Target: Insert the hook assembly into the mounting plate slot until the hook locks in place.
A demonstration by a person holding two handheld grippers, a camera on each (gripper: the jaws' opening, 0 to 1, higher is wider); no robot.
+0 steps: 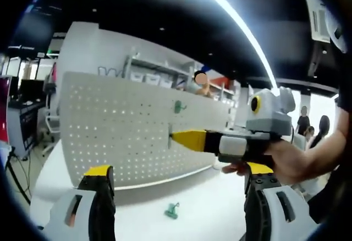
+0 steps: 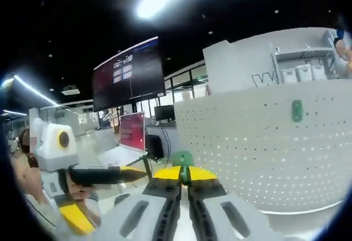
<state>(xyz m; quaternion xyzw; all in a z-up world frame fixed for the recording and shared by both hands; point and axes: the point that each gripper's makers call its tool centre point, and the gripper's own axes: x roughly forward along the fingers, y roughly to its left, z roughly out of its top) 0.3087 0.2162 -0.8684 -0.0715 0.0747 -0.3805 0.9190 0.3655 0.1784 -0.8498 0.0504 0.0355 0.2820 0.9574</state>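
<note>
Against the white pegboard (image 1: 126,131), which served as the mounting plate, one green hook (image 1: 178,107) already hung at about 1 o'clock from the board's middle in the left gripper view; the same hook (image 2: 297,110) showed in the right gripper view high on the pegboard (image 2: 264,142), at 2 o'clock from that view's centre. A second green hook (image 1: 172,211) lay loose on the white table (image 1: 220,202) below the board, at 6 o'clock in the left gripper view, untouched.

The right gripper (image 2: 184,174) had its yellow-tipped jaws pressed together on a small green hook piece (image 2: 182,158) that stood up just beyond the tips. In the left gripper view, that right gripper (image 1: 173,136) reached in from 3 o'clock, held by a person's hand (image 1: 286,161), its yellow tip at or just off the board face; I could not tell whether the piece had entered a slot.

The left gripper (image 1: 179,177) had its jaws spread wide and held nothing, hanging back from the board.

By my judgement the task was partway along: one hook seated, one being offered to the board and not visibly locked, and one waiting on the table.
</note>
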